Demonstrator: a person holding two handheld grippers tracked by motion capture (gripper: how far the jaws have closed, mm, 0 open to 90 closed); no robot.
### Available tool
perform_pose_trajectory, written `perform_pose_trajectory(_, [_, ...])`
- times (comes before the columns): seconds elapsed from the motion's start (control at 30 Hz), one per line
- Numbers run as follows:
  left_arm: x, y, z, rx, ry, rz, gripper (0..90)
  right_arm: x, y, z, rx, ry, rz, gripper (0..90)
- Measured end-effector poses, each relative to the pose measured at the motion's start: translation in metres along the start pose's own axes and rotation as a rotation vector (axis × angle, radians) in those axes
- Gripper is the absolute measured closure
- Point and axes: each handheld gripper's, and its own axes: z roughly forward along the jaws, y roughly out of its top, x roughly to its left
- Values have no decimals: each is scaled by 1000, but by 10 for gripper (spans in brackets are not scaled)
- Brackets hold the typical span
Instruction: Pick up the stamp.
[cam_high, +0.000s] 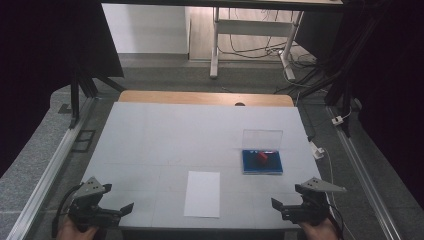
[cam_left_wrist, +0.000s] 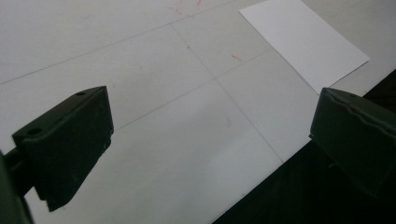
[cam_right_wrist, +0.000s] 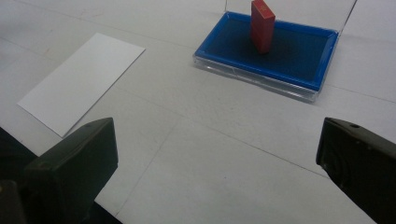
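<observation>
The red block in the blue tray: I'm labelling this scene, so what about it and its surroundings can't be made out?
- Small red block: top cut off by the right gripper view's upper edge; too small in the high view.
- Clear upright lid of the blue tray: cut off likewise.
- White paper sheet: corner cropped in the left gripper view.

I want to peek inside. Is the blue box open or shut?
Open: the box has its clear lid standing up behind, and a red block stands inside.
</observation>
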Motion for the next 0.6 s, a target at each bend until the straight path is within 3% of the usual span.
perform_pose_trajectory(0.23, [-2, 0, 1, 16, 51, 24, 0, 0, 0, 0, 6, -3, 1, 0])
perform_pose_trajectory(0.4, [-3, 1, 1, 21, 44, 35, 0, -1, 0, 0, 9, 3, 9, 0])
perform_pose_trajectory(0.6, [0, 0, 0, 6, 17, 10, 0, -1, 2, 1, 14, 19, 5, 0])
